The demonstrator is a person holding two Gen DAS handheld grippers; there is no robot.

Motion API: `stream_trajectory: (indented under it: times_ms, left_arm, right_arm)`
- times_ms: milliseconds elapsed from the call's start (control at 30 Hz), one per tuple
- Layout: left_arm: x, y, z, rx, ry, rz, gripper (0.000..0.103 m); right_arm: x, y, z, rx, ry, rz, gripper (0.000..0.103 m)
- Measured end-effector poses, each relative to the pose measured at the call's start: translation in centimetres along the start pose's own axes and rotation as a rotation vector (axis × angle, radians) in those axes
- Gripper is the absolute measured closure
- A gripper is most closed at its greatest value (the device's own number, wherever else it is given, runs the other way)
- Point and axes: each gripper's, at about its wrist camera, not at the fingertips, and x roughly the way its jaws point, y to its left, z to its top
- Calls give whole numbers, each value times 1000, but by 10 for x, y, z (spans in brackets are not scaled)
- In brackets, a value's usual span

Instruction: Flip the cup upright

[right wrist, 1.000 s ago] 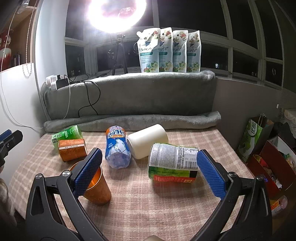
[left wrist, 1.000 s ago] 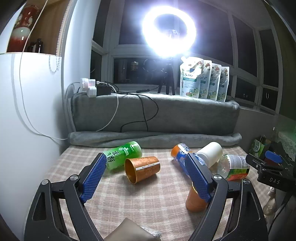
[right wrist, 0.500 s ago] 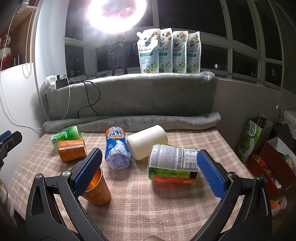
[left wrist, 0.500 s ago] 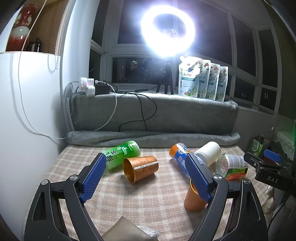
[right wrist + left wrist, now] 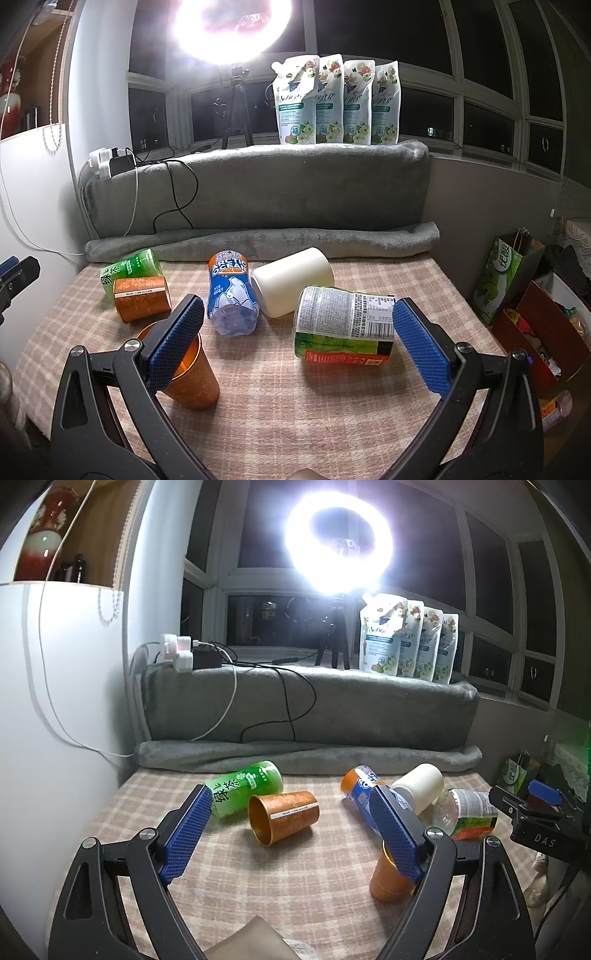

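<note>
Two orange cups: one upright (image 5: 192, 373), one on side (image 5: 282, 818) beside green tea can (image 5: 243, 788). My left tool (image 5: 291, 834) wide open, empty, facing it; right tool (image 5: 295, 343) likewise. Next I close in, grip, tip upright.

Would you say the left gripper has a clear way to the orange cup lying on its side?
Probably yes: the left gripper is open, and the tipped cup lies ahead between its fingers, nothing between.

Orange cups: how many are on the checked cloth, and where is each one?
2. One orange cup lies on its side beside the green tea bottle, at the left. The other stands upright at the front left, partly behind the right gripper. None seems hidden.
</note>
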Motion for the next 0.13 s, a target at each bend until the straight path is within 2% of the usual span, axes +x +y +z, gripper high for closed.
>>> stream_trajectory:
  times_ms: [133]
  left_arm:
    - [-1, 1, 1, 1, -12, 4, 16]
  right_arm:
    - [0, 0, 0, -1, 0, 0, 0]
